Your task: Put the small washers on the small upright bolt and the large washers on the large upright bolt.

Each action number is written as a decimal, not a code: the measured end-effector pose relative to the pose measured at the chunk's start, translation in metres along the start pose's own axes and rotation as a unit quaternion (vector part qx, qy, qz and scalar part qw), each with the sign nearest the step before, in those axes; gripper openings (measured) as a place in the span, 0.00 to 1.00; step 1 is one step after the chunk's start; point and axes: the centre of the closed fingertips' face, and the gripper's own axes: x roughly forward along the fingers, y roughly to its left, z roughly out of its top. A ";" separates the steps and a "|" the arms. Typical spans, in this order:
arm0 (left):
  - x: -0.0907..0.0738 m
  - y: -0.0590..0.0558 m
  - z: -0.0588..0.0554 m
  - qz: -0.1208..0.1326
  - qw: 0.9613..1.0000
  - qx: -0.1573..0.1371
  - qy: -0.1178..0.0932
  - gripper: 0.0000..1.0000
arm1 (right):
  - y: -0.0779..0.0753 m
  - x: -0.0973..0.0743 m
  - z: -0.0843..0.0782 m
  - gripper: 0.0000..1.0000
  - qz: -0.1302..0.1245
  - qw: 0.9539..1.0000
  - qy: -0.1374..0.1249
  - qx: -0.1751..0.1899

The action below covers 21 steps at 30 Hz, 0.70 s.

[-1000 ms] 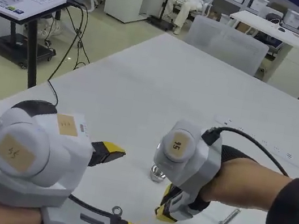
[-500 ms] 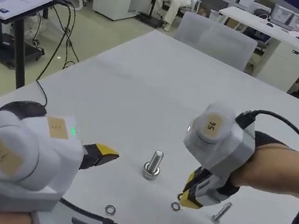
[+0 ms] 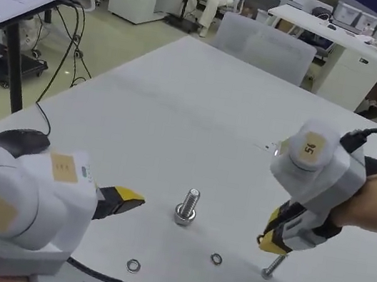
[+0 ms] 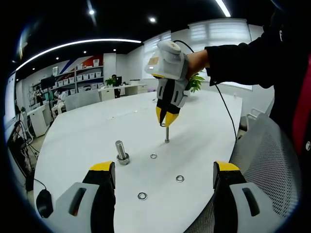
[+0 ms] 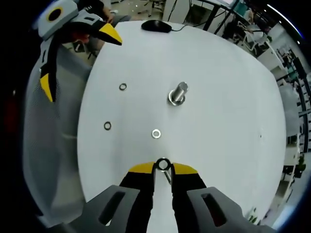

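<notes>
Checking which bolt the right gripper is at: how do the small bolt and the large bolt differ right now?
Build: the large bolt is thick and stubby; the small bolt is a thin shaft. Place: the small bolt stands right under the tips of the right gripper, its shaft between the jaws; the large bolt stands apart, nothing touching it. Both stand upright on the white table.

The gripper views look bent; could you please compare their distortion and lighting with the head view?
Left gripper view: fisheye bows the table, ceiling light strips glare. Right gripper view: table bulges, loose washers sharp. Head view: straight lines, even light.
</notes>
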 end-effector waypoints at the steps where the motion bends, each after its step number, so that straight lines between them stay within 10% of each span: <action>1: 0.000 0.000 0.000 -0.001 1.000 0.001 0.001 0.82 | -0.002 -0.002 -0.004 0.13 -0.002 1.000 0.001 0.003; 21: 0.005 -0.010 -0.006 -0.027 0.999 0.003 0.019 0.83 | -0.013 0.001 -0.034 0.13 -0.005 1.000 0.012 0.026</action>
